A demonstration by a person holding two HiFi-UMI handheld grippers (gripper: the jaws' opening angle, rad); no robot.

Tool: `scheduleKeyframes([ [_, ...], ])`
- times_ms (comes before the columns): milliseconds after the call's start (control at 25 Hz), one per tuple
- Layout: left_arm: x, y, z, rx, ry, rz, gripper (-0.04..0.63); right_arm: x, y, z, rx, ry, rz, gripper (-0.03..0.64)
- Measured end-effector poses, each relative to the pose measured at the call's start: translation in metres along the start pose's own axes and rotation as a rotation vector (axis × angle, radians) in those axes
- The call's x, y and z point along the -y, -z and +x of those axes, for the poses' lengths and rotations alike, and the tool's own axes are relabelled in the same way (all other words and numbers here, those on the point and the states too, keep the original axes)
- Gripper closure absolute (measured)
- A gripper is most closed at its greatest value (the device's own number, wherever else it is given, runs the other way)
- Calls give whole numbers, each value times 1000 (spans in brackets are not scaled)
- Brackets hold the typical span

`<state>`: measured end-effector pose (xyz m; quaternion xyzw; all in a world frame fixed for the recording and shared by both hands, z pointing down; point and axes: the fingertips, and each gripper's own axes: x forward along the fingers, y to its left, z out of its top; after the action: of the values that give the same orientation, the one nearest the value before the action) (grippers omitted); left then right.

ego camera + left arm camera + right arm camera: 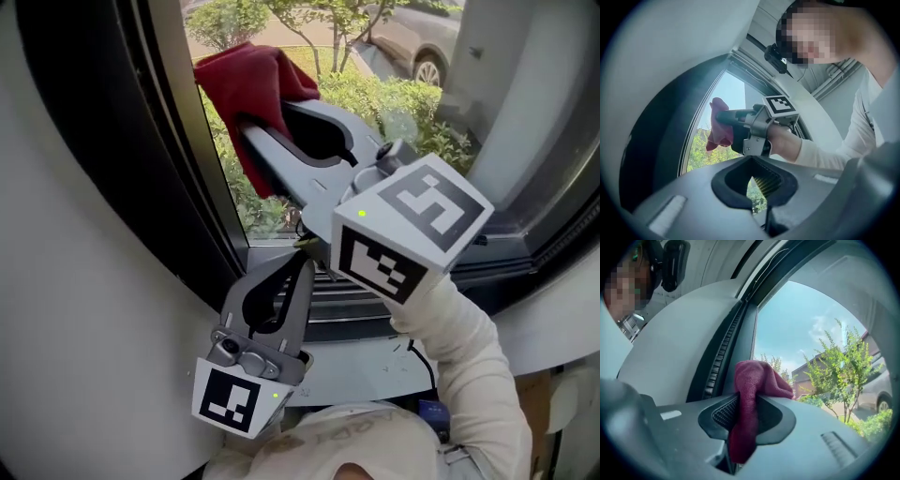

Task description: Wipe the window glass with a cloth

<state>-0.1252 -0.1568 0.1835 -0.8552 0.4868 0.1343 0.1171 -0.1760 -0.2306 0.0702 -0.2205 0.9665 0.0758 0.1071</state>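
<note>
Right gripper [255,129]: fingers clenched on red cloth [248,80]. One fold hangs down between fingers, rest bunched over tips. Cloth looks pressed to window glass [394,112], upper left of pane in head view, just beside dark frame [122,150]. Left gripper [305,264]: fingers closed together, nothing between them, low near sill grille [352,302], apart from cloth. Frame edge tight on cloth's left, open glass to its right. Cloth plush, crumpled.

A white-walled room at street level. Its dark-framed window [309,47] looks onto shrubs [370,96] and a parked car [414,39].
</note>
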Motion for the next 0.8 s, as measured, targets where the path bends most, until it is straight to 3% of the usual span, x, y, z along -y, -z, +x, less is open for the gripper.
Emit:
scheduleKeyframes([
  [320,-7,0,-1,27,-23,0,594,-2,1,4,-14,-11,32,523],
  [800,-6,2,0,72,8,-28,594,24,-1,-20,-47,151,-92,525],
])
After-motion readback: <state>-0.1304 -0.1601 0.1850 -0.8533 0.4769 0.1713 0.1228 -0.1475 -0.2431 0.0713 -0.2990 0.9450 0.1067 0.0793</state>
